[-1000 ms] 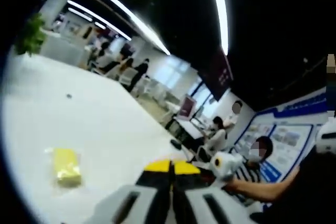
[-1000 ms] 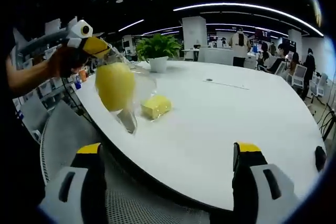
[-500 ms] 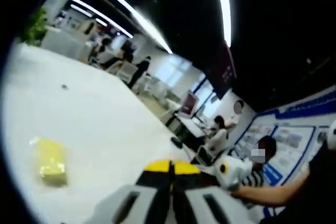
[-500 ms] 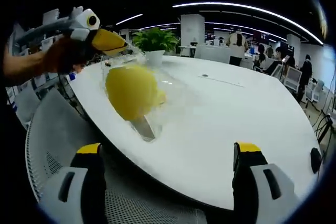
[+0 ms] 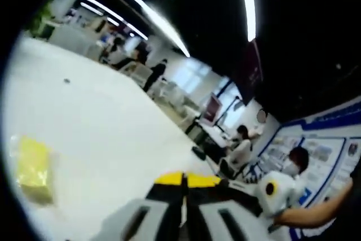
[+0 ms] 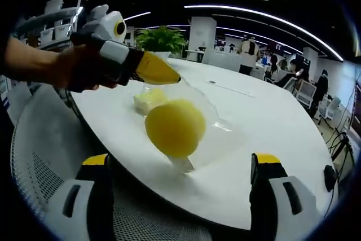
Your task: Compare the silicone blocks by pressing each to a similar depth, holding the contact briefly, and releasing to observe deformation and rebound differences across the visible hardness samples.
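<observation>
In the left gripper view the picture is blurred. The left gripper (image 5: pixel 184 180) has its yellow-tipped jaws pressed together at the bottom of the frame; whether anything is caught between them cannot be told from here. A yellow block (image 5: pixel 35 169) in clear wrap lies on the white table (image 5: pixel 107 128), far off to one side and partly cut by the picture's edge. Its long side runs roughly away from the camera. Across the room people sit at desks, too soft to make out well, and a white gripper (image 5: pixel 276 189) shows near the frame's edge with an arm behind it.

The right gripper view is sharper. The right gripper (image 6: pixel 184 169) has its jaws spread wide and hangs over the table's near edge (image 6: pixel 237 201), with a mesh chair (image 6: pixel 45 167) below. From the side comes the left gripper (image 6: pixel 163 74), held in a hand (image 6: pixel 79 69), its yellow tips closed on the top of a clear plastic bag (image 6: pixel 211 122). A round yellow piece (image 6: pixel 175 127) hangs in that bag just above the tabletop. Behind it the wrapped yellow block (image 6: pixel 145 99) rests on the table, half hidden by the bag. A potted plant (image 6: pixel 161 39) stands farther back.
</observation>
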The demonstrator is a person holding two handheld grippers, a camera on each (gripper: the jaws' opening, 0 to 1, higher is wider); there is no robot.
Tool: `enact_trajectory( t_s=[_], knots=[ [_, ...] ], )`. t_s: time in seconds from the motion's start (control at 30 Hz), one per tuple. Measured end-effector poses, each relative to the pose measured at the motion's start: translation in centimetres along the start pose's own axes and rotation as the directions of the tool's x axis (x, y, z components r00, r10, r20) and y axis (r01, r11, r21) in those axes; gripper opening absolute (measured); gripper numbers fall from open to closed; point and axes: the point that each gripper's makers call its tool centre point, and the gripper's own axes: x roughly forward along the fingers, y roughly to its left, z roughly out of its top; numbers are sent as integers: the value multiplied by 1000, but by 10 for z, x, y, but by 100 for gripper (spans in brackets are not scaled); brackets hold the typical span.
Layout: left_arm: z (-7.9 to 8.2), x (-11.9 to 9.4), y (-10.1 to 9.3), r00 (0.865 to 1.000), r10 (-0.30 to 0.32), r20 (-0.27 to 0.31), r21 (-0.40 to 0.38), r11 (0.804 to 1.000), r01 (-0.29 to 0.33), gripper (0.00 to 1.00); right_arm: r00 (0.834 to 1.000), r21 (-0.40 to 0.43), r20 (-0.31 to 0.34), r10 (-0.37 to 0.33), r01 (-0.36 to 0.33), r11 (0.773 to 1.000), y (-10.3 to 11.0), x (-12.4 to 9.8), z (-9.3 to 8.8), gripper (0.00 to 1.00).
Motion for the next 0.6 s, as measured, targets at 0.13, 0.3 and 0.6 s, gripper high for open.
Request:
enact_trajectory(
  t_s=[0.13, 0.3, 0.6],
  knots=[
    [11, 8, 19, 997, 62, 42, 41, 997, -64, 0, 1000, 3, -9, -3, 3, 1000, -1, 1, -2, 96],
    [26, 11, 50, 978, 182, 107, 179, 964, -198, 0, 1000, 0, -27, -8, 8, 1000, -2, 2, -5, 96],
    [28, 19, 88, 958, 278, 69, 332, 899, -285, 0, 999, -14, -48, -8, 8, 1000, -1, 3, -8, 96]
  ],
)
